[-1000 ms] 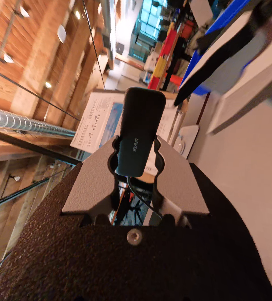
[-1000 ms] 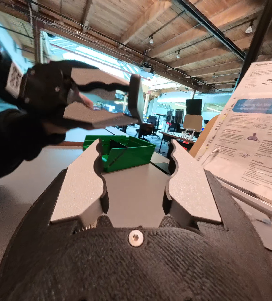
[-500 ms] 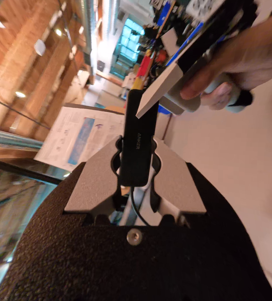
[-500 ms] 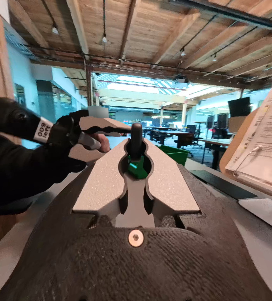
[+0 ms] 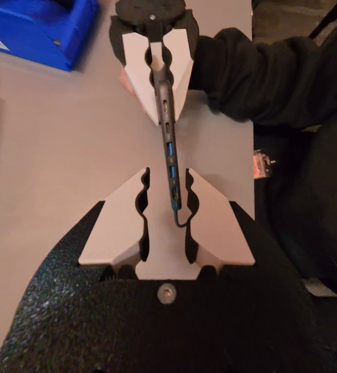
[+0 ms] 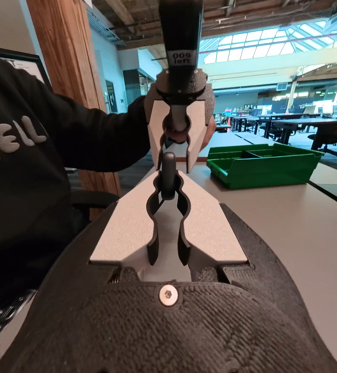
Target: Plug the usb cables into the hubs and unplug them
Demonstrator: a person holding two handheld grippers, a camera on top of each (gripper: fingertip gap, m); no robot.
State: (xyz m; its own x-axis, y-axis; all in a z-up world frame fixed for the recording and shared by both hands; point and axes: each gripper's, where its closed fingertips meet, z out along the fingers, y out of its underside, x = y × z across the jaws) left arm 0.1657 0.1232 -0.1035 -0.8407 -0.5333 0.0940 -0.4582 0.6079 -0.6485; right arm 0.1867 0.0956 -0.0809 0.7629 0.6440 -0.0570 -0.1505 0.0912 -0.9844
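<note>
**Left wrist view: hub held by one end only, drop and snag risk**

Left wrist view shows the hub (image 5: 168, 141) on edge in the air above the table (image 5: 62, 141), its row of ports facing the camera and all of them empty. The right gripper (image 5: 167, 121) is closed on the far end of the hub. This is the only grip on it.

The left gripper (image 5: 167, 169) stands open. Its fingers lie either side of the hub's cable end and do not press on it. The hub cable (image 5: 178, 222) curls toward the inner edge of one finger.

Hazards, as judged from this position:

1. The hub may pivot. A narrow pinch at one end is likely to let the long body swing if you knock it.
2. The cable may snag. If you pull the left gripper away sideways, the finger may drag the cable and twist the hub out of the grip.
3. The cable may be crushed. If you close the left gripper here, it may pinch the cable.

No USB cable for plugging is in view. The blue bin (image 5: 32, 36) and green bin (image 6: 264, 165) sit well apart from the grippers.
</note>
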